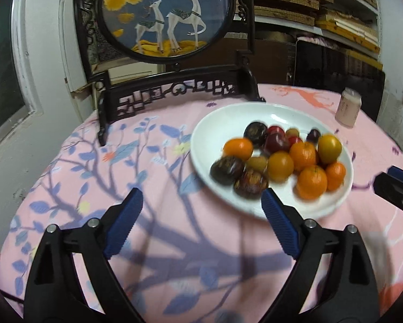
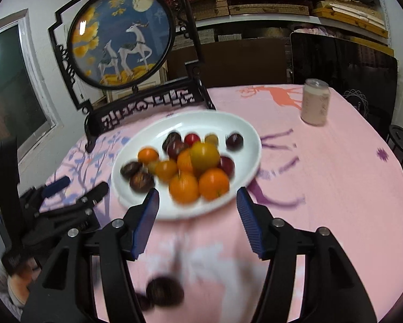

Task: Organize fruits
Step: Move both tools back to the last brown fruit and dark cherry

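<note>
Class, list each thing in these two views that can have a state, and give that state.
Left gripper: open, empty.
Right gripper: open, empty.
White plate: upright, holding fruit.
Drink can: upright, off the plate.
Deer screen: standing behind the plate.

White plate [image 1: 258, 207] heaped with fruit [image 1: 280, 165] — pink tablecloth [image 1: 93, 161], jaws apart

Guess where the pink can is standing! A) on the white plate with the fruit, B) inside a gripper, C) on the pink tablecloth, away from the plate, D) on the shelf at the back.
C: the can stands upright on the tablecloth, off to the far right of the plate, and both grippers are open and empty.
</note>
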Motion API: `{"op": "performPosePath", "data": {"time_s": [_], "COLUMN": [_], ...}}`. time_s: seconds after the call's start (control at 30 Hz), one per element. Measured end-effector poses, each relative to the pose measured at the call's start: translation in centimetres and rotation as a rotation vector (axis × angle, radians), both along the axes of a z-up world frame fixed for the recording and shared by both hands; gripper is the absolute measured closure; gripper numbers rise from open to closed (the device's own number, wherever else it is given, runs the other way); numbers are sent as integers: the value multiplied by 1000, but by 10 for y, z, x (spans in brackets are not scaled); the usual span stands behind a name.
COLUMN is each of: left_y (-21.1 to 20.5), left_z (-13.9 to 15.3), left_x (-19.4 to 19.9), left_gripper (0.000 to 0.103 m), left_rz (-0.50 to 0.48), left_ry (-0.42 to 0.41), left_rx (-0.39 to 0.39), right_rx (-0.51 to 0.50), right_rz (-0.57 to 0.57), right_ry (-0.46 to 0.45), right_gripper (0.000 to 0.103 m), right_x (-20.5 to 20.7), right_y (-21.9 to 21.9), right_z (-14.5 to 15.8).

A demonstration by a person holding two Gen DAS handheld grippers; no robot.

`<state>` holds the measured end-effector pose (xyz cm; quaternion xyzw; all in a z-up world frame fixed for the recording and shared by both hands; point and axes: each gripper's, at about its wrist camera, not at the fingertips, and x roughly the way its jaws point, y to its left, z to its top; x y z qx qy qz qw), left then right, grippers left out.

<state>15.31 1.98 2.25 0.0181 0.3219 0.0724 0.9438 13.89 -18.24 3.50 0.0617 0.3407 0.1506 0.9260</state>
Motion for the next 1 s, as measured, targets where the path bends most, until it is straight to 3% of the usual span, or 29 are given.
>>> {"op": "performPosePath", "data": {"time_s": [0.17, 0.3, 0.47, 0.67, 1.0], "left_y": [8, 30, 36, -3, -40], "left_z": [-5, -4, -5, -9, -16], "left_x": [-34, -58, -68, -70, -79], "left_gripper": [3, 2, 2, 2, 2], "left_rz": [45, 92, 71, -9, -139], "left_ry": [29, 30, 31, 26, 21], "left_rx": [37, -29, -111, 59, 154], "right_rx": [-21, -57, -43, 81, 108], "right_rz": [29, 39, -19, -55, -68], "right_ry": [66, 56, 79, 175, 200], "right_gripper": [39, 37, 37, 37, 37], "right_x": [-36, -55, -50, -38, -36], "right_y": [0, 4, -9, -30, -35], "right_z": [-20, -23, -25, -32, -33]}}
